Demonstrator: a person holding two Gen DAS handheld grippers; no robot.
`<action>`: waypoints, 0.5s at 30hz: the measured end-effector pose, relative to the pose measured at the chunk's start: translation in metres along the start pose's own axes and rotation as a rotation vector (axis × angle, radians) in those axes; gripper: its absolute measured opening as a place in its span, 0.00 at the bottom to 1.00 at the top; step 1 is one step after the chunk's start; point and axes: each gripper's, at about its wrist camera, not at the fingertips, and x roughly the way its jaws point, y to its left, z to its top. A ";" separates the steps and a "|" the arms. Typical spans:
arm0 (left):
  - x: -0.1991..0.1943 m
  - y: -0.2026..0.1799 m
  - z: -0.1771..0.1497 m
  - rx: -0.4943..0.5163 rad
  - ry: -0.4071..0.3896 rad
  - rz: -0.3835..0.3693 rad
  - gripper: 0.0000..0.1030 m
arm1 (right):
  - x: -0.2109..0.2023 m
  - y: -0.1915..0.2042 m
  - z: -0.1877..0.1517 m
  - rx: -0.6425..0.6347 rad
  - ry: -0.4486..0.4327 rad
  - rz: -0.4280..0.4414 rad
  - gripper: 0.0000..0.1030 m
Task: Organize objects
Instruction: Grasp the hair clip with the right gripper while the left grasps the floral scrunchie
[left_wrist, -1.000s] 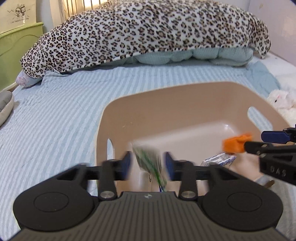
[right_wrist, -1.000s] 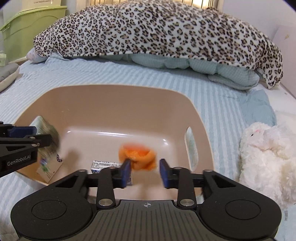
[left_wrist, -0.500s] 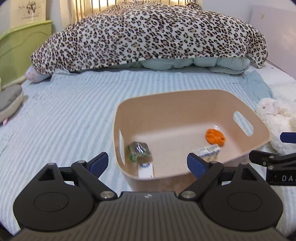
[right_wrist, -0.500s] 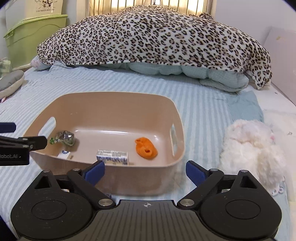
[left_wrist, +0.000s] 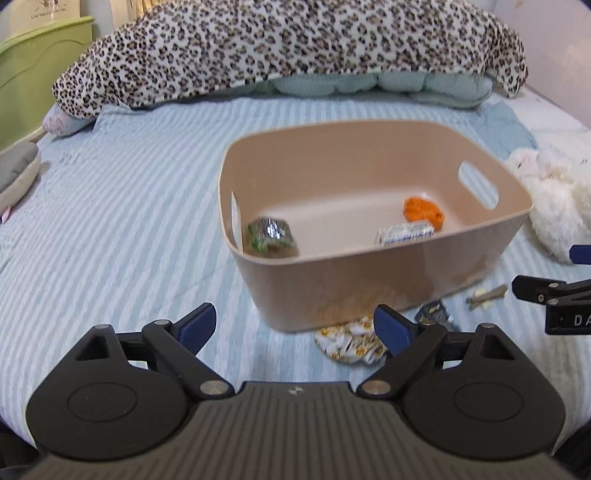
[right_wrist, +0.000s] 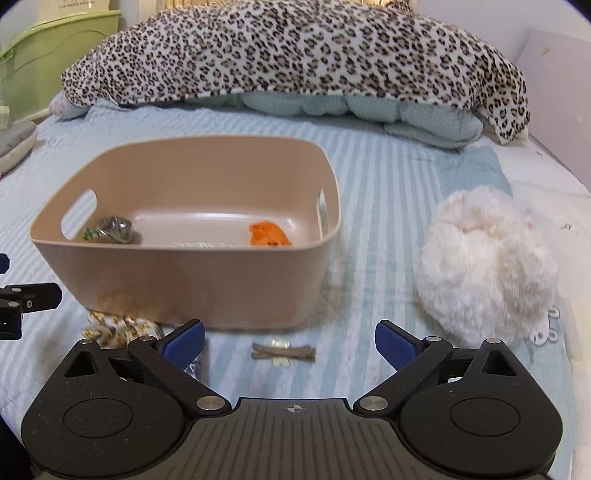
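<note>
Left tongs (left_wrist: 293, 325): jaws spread wide after just opening, nothing between them; poised over the bed, short of the bin.
Right tongs (right_wrist: 290, 341): likewise just opened, jaws wide and empty; the twig bundle lies on the bed directly ahead of the gap.
Twig bundle (right_wrist: 283, 351): short brown sticks on a pale tag, lying flat. Judged light and stiff, possibly brittle; take it across the middle, jaws crosswise to the sticks.
Patterned cloth (left_wrist: 349, 341): crumpled against the bin's near wall, just beside the left tongs' right-hand pad. Judged soft and light; pinch a raised fold.
Dark packet (left_wrist: 436, 313): small, flat on the bed between cloth and twigs. Probably thin and slippery; an edge grip is advised.
Bin (right_wrist: 184, 288): tan, open-topped, cut-out handles, standing on the striped bed (left_wrist: 110, 229).
Already binned: green-wrapped item (left_wrist: 269, 234) at one end, white-and-blue packet (left_wrist: 404, 233) and orange piece (left_wrist: 423, 210) at the other.
White plush toy (right_wrist: 487, 269): beside the bin, apart from it; bulky, soft, compressible.
</note>
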 end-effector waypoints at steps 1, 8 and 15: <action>0.005 0.000 -0.002 -0.004 0.018 -0.007 0.90 | 0.003 0.000 -0.002 0.002 0.010 -0.001 0.97; 0.037 0.001 -0.013 -0.036 0.106 -0.051 0.90 | 0.037 -0.001 -0.019 -0.008 0.094 -0.020 0.97; 0.067 0.003 -0.016 -0.064 0.155 -0.056 0.90 | 0.071 -0.005 -0.026 0.003 0.145 -0.032 0.97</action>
